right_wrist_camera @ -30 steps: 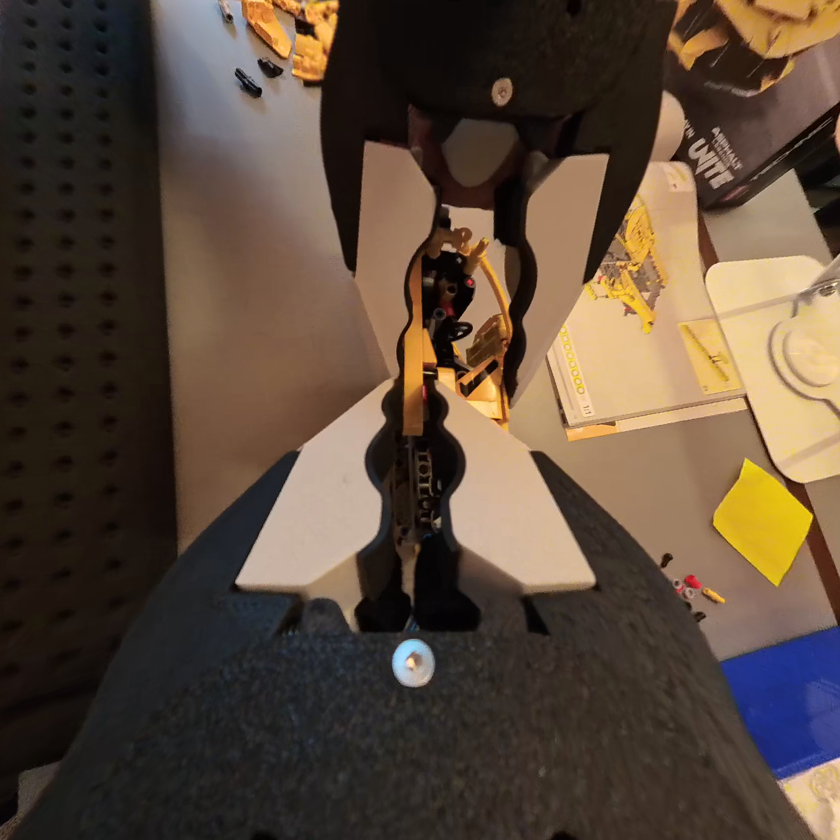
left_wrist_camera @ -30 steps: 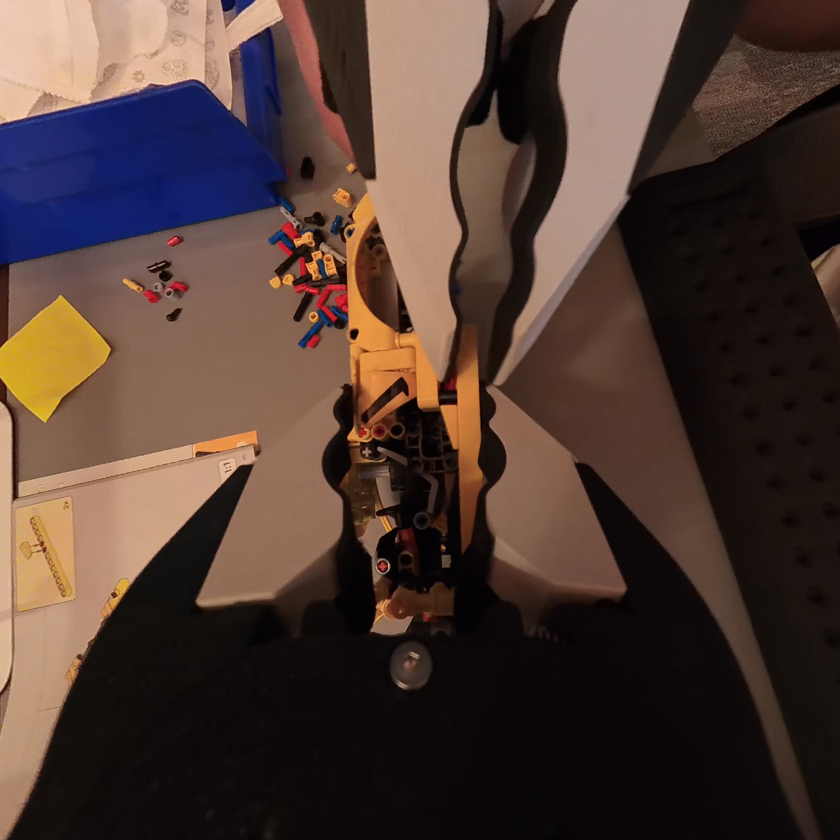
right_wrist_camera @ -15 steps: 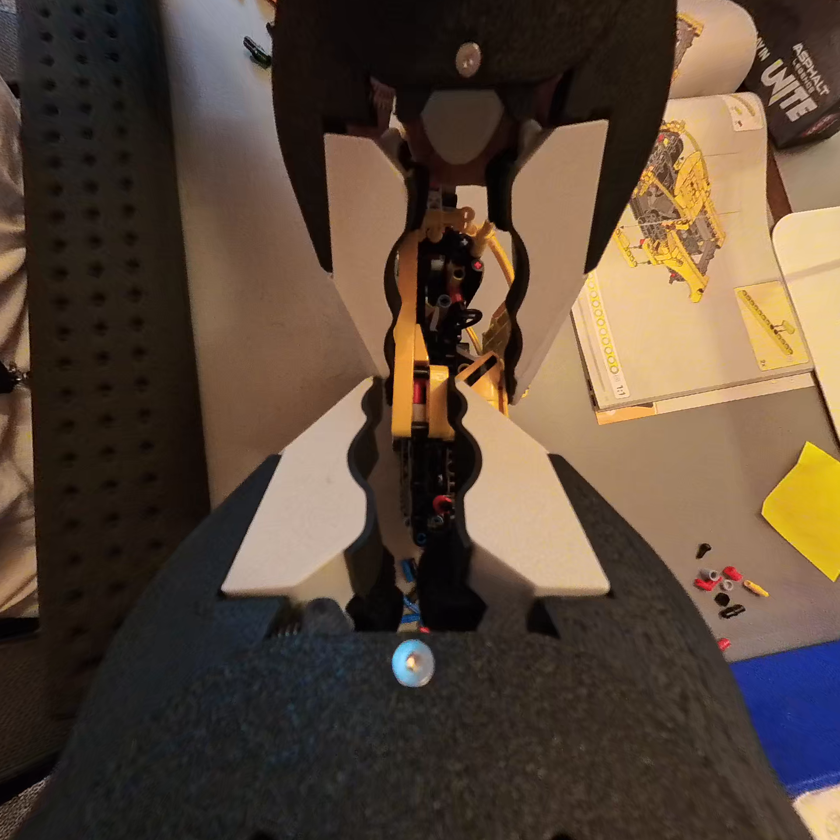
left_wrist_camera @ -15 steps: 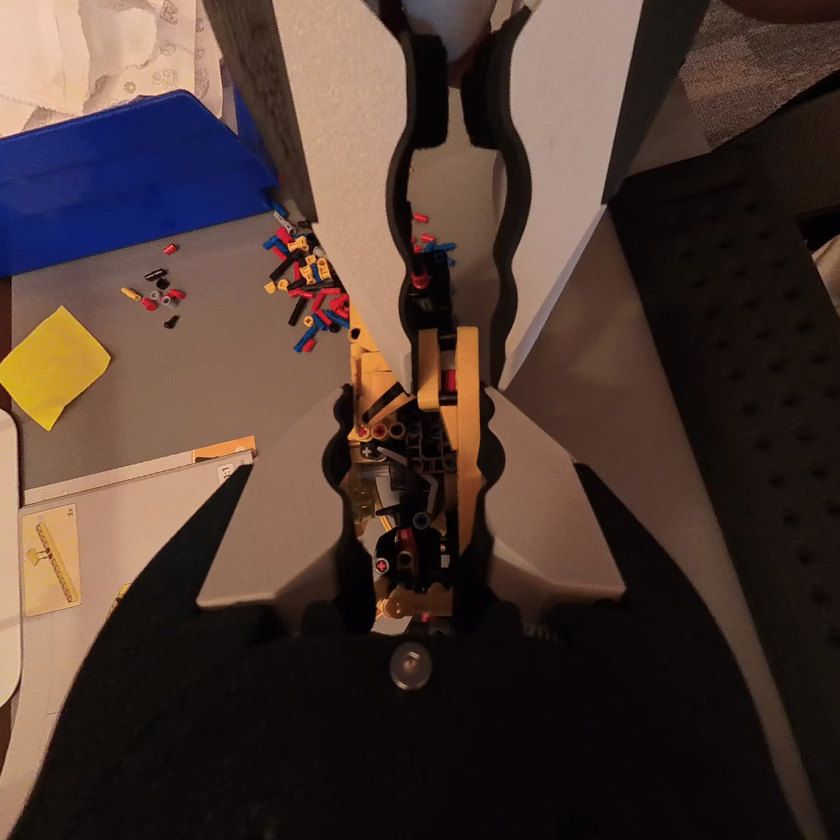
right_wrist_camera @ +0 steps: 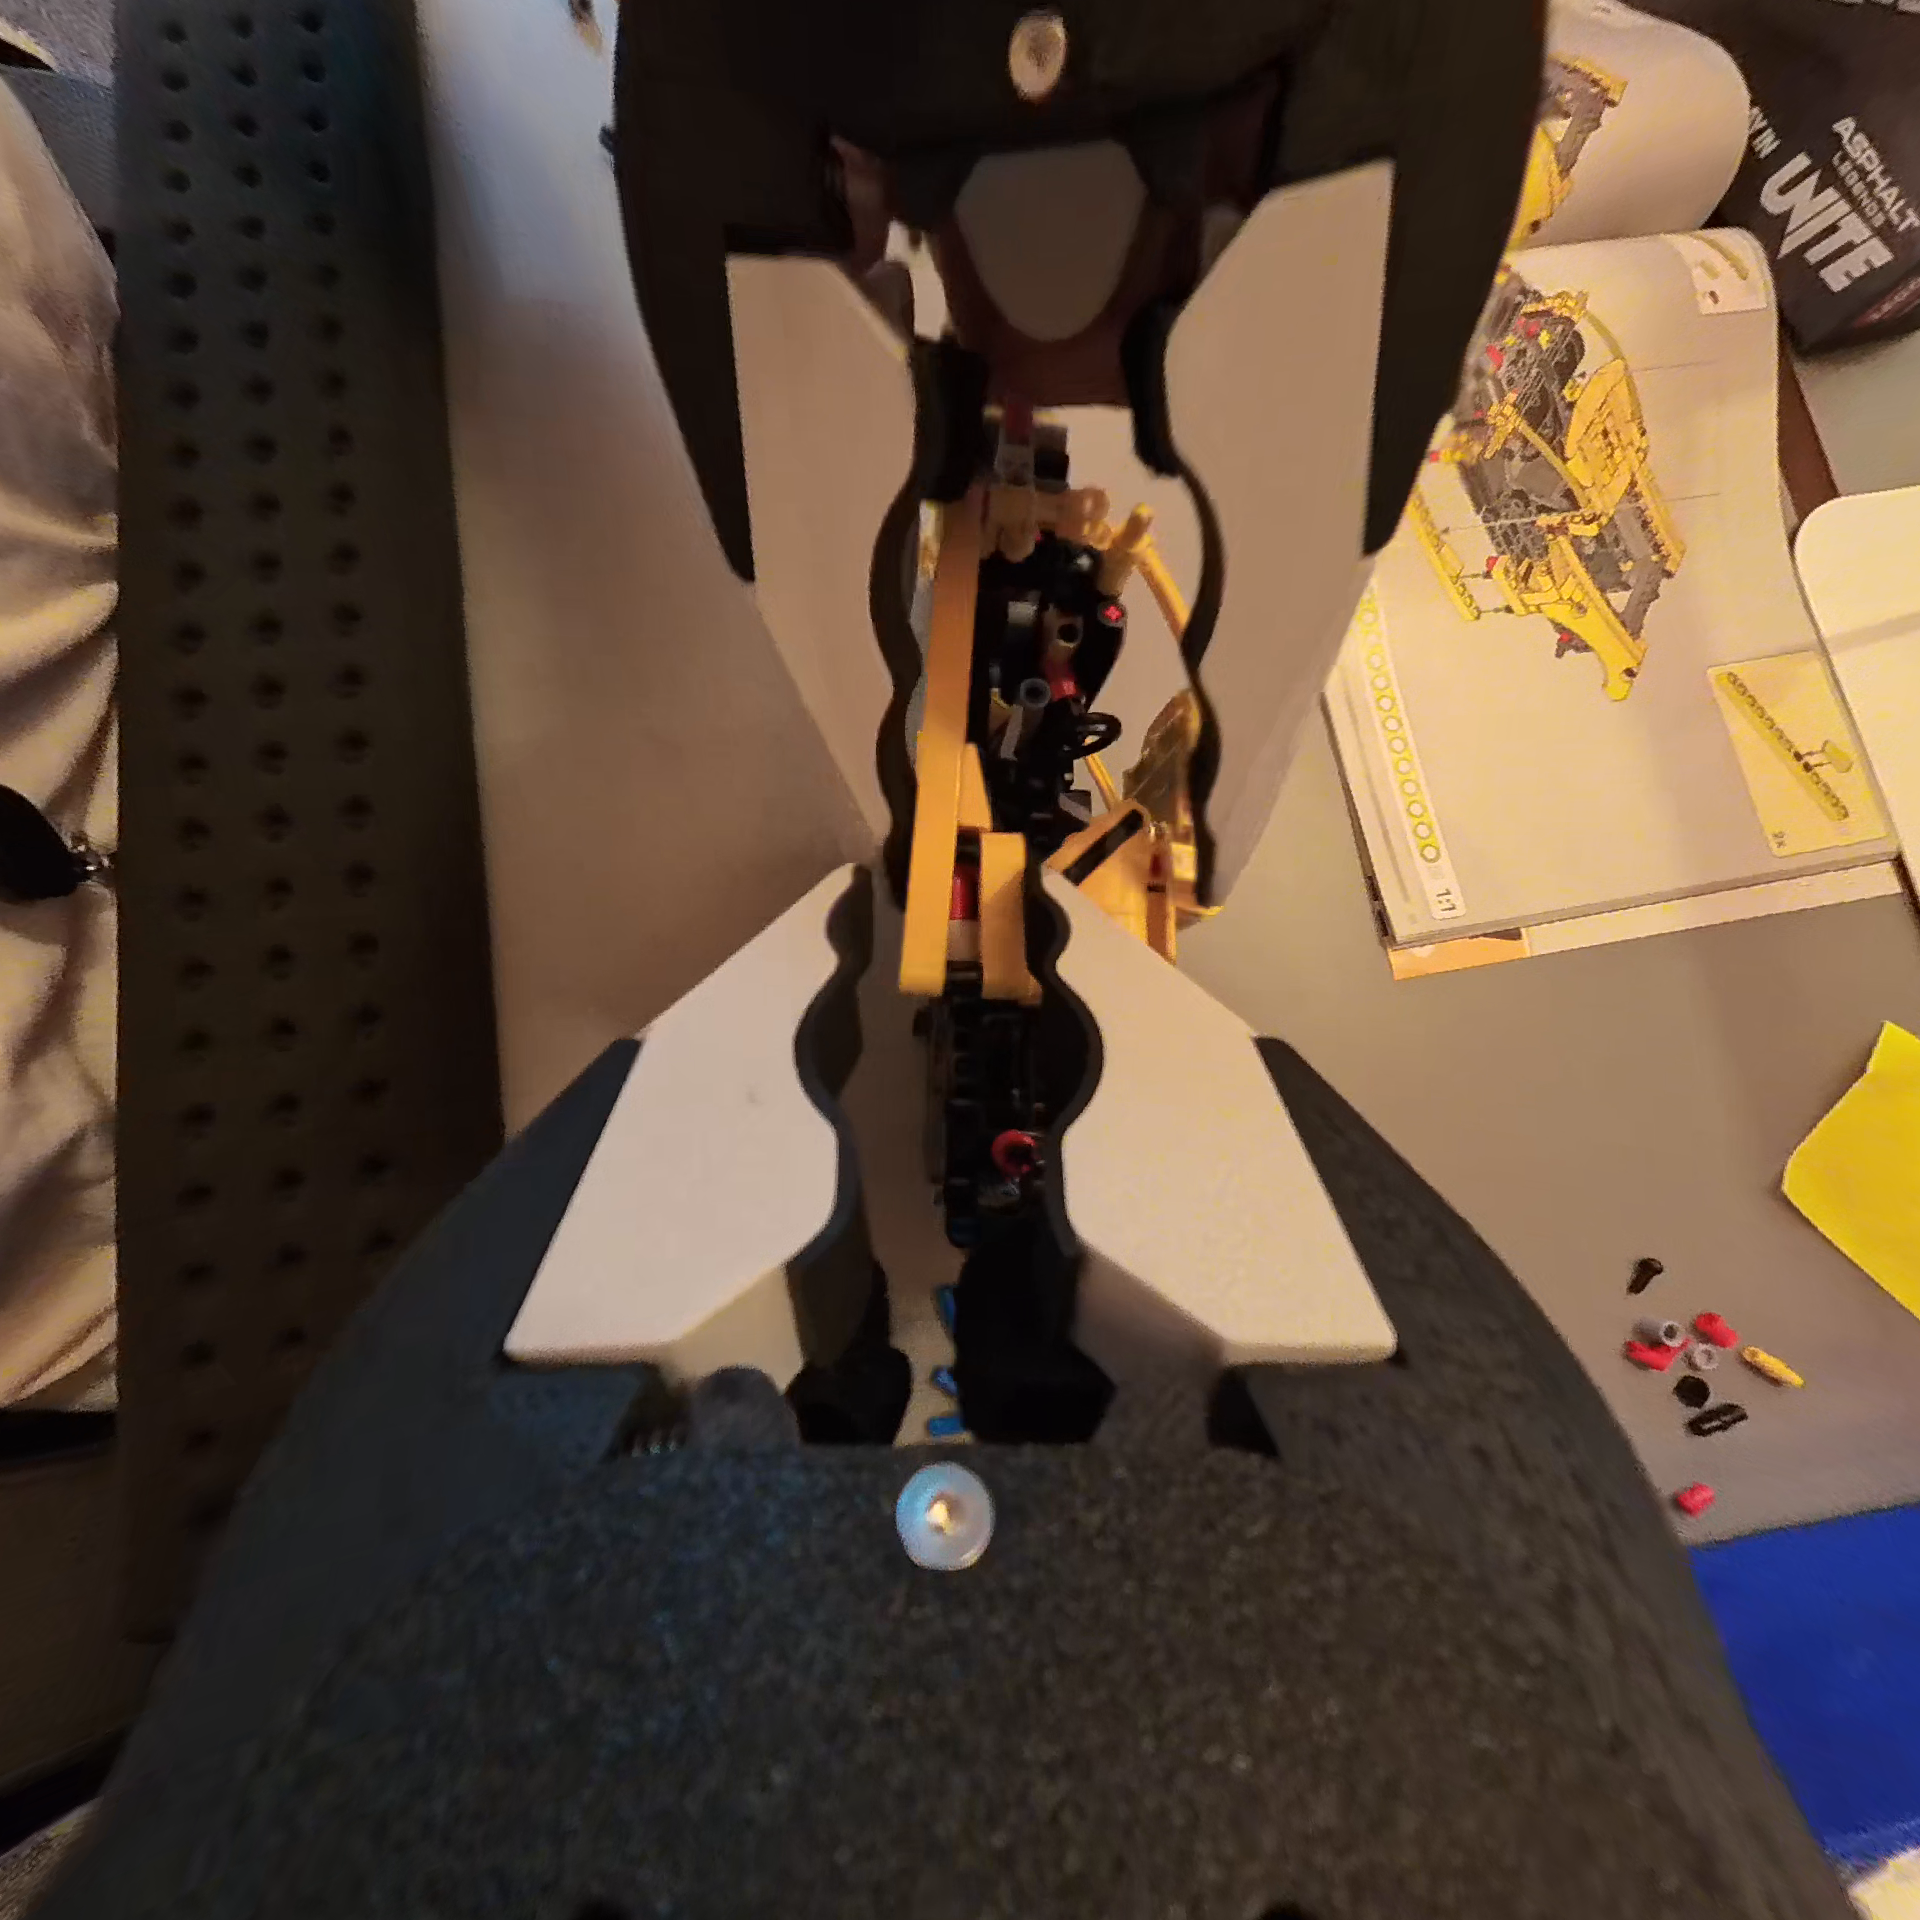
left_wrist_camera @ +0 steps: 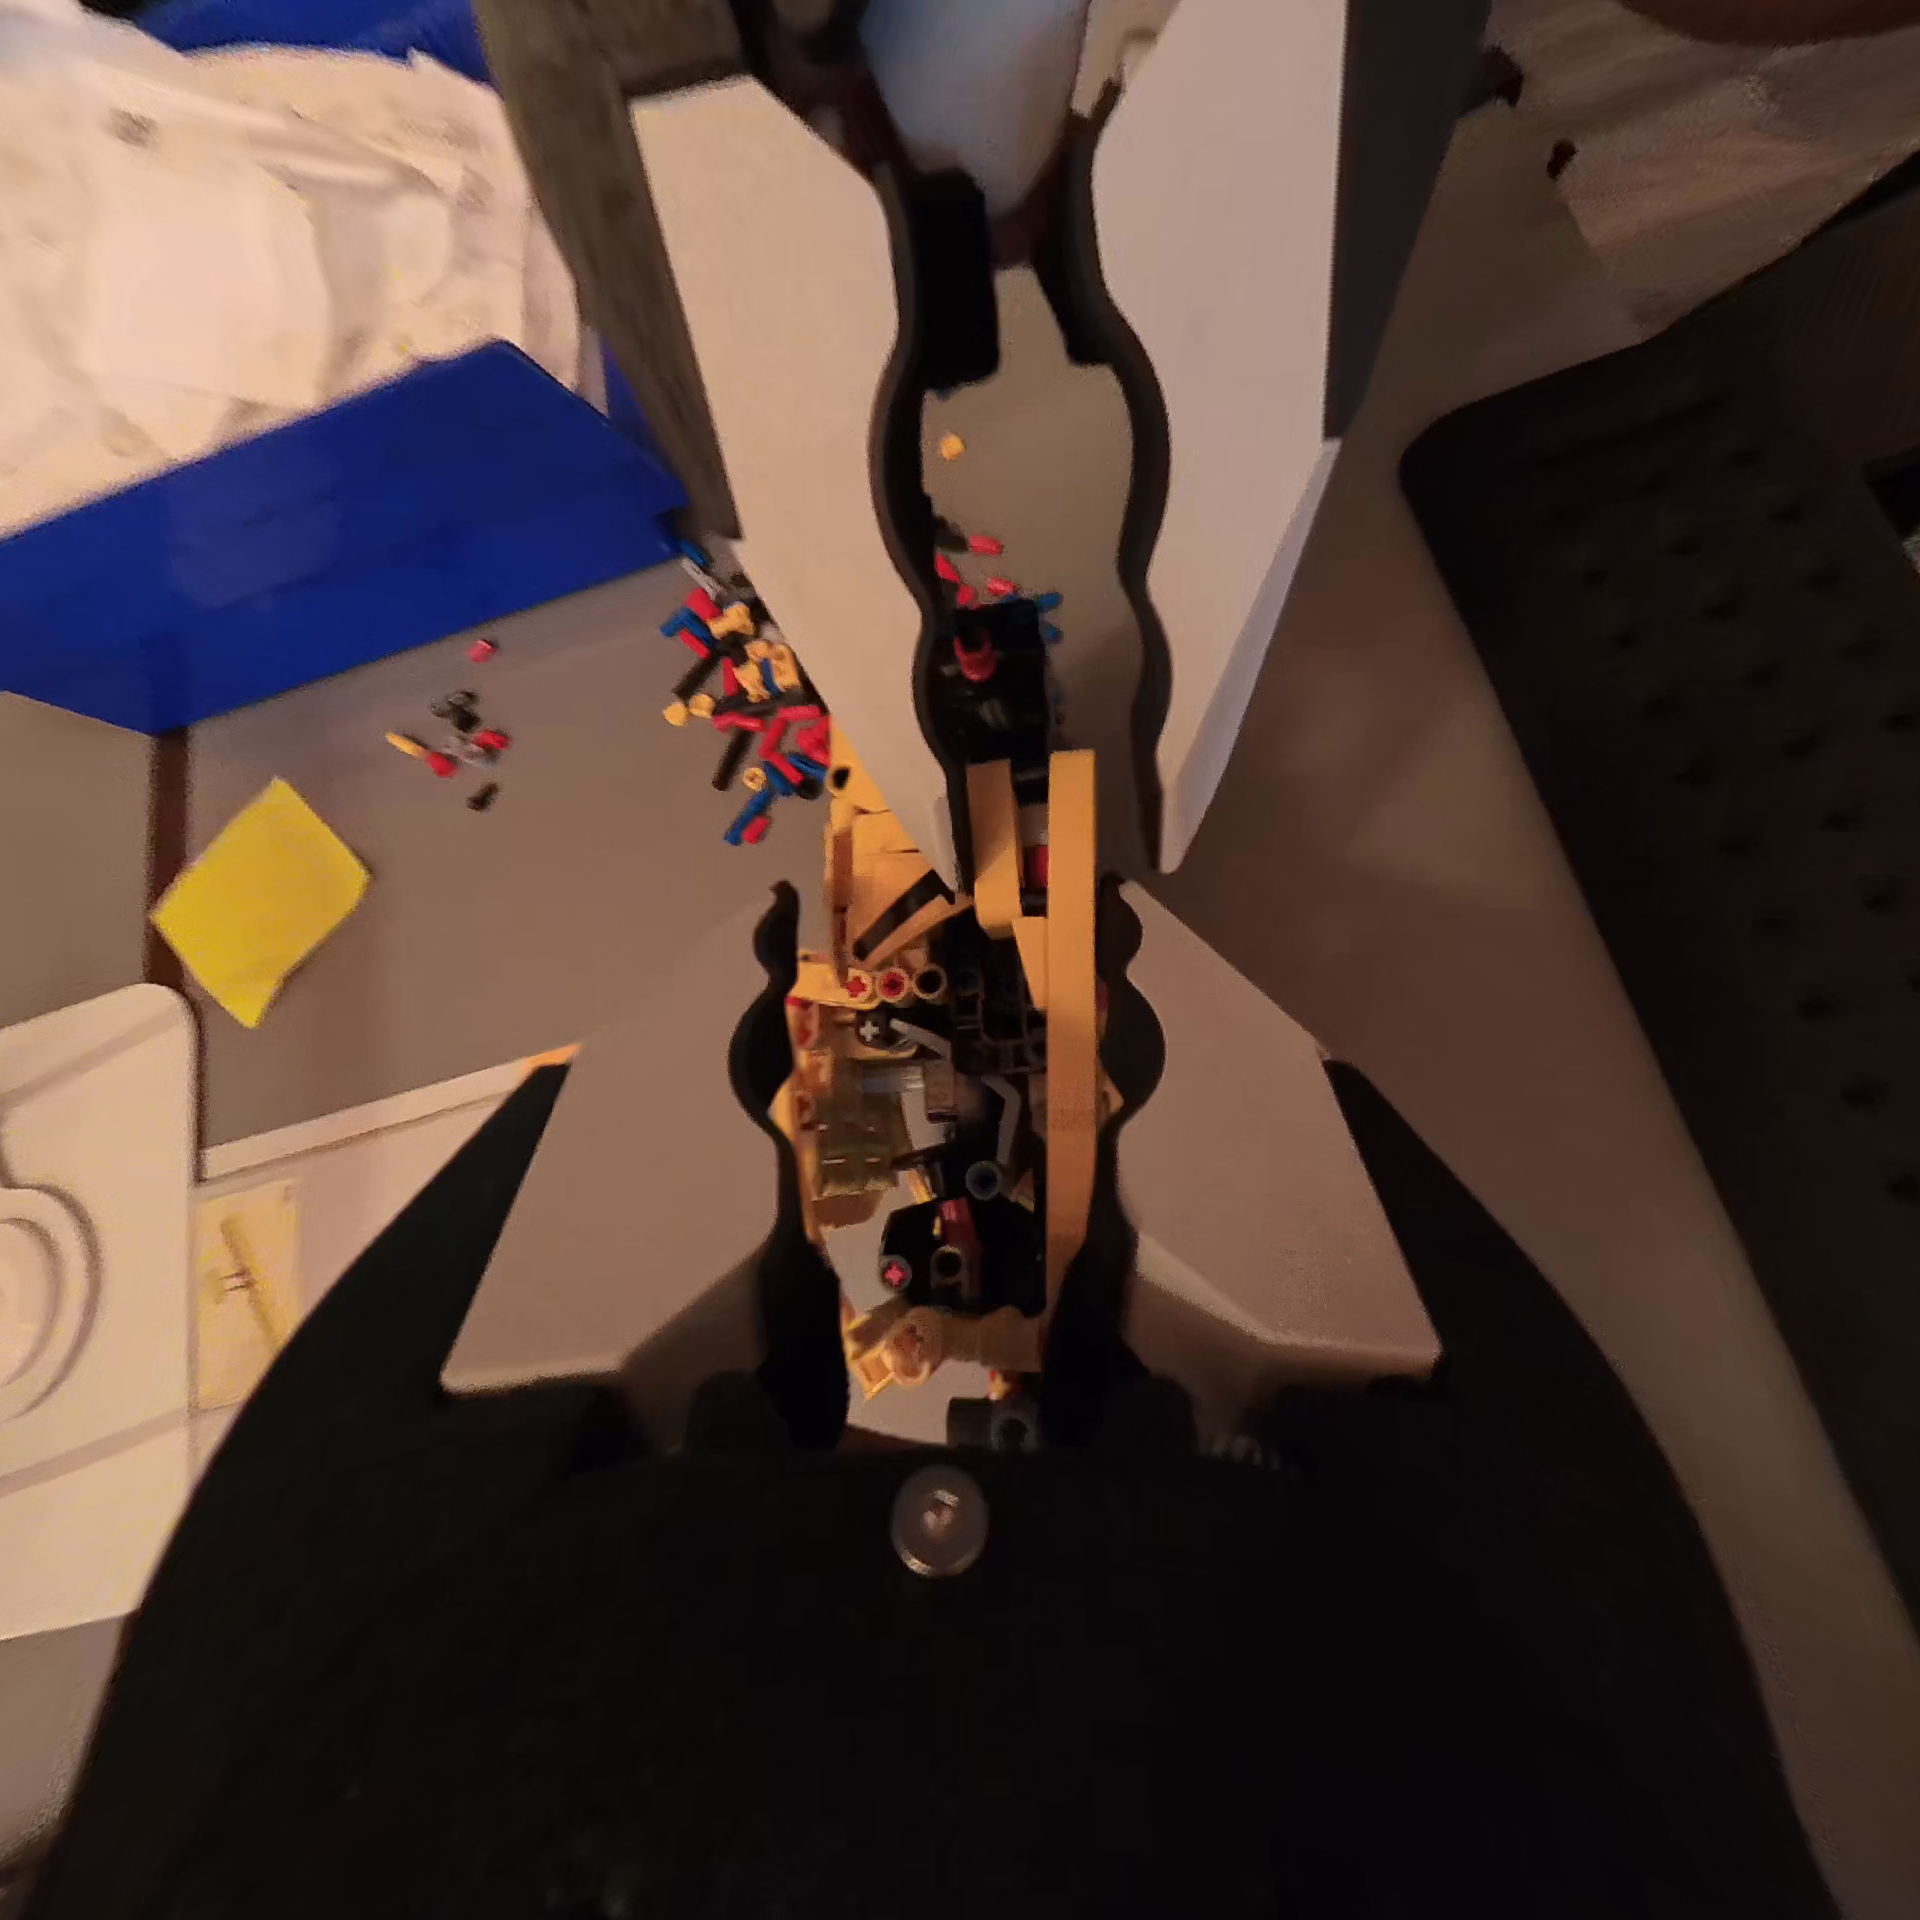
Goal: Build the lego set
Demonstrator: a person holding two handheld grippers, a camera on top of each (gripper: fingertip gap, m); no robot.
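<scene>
Left gripper (left_wrist_camera: 945, 904) and right gripper (right_wrist_camera: 951, 883) are both pinching the lego model (left_wrist_camera: 966, 1091) end-to-end; light, fragile, best gripped along the stiff yellow beams.

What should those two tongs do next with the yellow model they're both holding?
Probably press the ends gently together. The left tongs hold the yellow and black lego model, while the right tongs grip its other end, where a short yellow beam overlaps the long yellow one. That joint looks like it is being seated, though blur hides whether it has clicked.
</scene>
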